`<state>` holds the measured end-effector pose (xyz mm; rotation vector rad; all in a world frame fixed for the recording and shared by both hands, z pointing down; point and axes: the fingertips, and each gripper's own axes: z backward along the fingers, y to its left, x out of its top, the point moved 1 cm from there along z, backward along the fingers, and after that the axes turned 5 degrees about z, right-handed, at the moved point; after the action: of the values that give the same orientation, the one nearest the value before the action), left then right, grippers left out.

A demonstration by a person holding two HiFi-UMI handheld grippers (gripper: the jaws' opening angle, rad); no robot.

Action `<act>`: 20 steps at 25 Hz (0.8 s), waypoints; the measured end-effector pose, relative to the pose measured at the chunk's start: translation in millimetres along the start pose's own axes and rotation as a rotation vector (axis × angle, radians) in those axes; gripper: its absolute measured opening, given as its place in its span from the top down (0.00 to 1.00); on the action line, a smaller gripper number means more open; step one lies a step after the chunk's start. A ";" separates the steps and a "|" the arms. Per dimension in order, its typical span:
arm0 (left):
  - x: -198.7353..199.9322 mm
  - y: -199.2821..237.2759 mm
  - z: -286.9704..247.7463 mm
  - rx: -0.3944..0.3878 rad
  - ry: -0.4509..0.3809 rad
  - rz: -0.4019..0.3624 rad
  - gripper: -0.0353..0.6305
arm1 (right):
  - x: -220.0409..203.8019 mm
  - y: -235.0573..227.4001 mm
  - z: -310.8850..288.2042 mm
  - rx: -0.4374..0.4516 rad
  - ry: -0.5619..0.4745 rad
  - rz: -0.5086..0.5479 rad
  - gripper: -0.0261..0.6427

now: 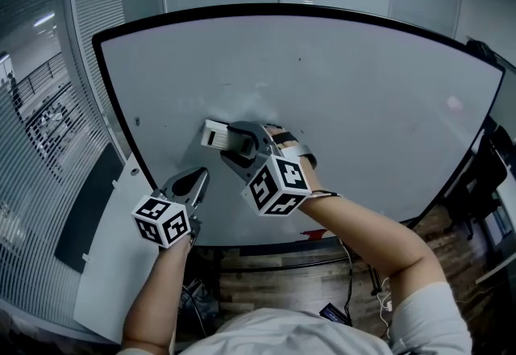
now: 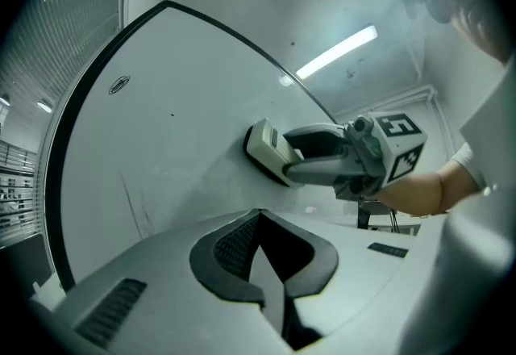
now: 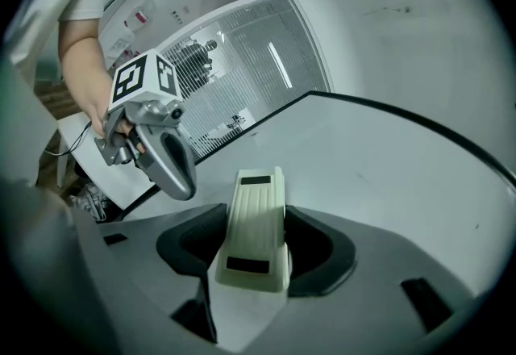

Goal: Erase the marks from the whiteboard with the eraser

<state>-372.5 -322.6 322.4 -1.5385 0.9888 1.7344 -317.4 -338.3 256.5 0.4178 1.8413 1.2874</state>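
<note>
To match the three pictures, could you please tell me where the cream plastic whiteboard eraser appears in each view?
Head view: the cream plastic eraser sits left of centre, against the board, held by the right gripper.
Left gripper view: centre, against the board.
Right gripper view: lower centre, between the jaws.
Shared landmark: the black-framed white whiteboard.

I see the whiteboard [image 1: 363, 103] as smooth and faintly glossy. The eraser [image 3: 256, 224] is ribbed cream plastic with a matt finish. At six o'clock, the floor [image 1: 266, 277] looks like wood planks.
</note>
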 end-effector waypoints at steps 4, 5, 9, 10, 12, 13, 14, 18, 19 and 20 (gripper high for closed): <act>1.1 1.0 0.5 -0.012 -0.004 -0.010 0.94 | 21.5 -43.3 4.3 -0.037 -0.007 0.027 0.62; 1.9 2.1 1.2 -0.013 -0.007 -0.010 0.94 | 27.7 -54.1 5.3 -0.047 -0.008 0.038 0.62; 3.8 5.8 6.1 -0.018 -0.014 -0.009 0.94 | 51.6 -96.1 9.7 -0.078 -0.004 0.074 0.62; 4.5 7.0 7.9 -0.019 -0.016 -0.010 0.94 | 57.9 -107.0 11.1 -0.087 -0.002 0.082 0.62; 7.1 10.5 11.6 -0.019 -0.023 -0.011 0.94 | 70.9 -129.3 13.9 -0.108 0.004 0.102 0.62; 8.5 12.5 13.3 -0.020 -0.026 -0.011 0.94 | 76.9 -140.2 15.4 -0.119 0.009 0.115 0.62; 9.3 14.6 15.0 -0.020 -0.028 -0.011 0.94 | 82.3 -150.8 17.2 -0.132 0.014 0.129 0.62; 8.8 25.1 22.3 -0.016 -0.029 -0.006 0.94 | 97.6 -185.4 24.5 -0.172 0.025 0.143 0.62; 8.9 27.5 24.4 -0.014 -0.030 -0.006 0.94 | 100.0 -189.5 25.9 -0.177 0.029 0.142 0.62; 9.2 29.3 26.2 -0.013 -0.031 -0.006 0.94 | 101.4 -191.5 27.1 -0.180 0.032 0.142 0.62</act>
<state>-412.1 -316.4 318.4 -1.5164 0.9582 1.7587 -322.3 -334.2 38.1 0.4381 1.7298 1.5499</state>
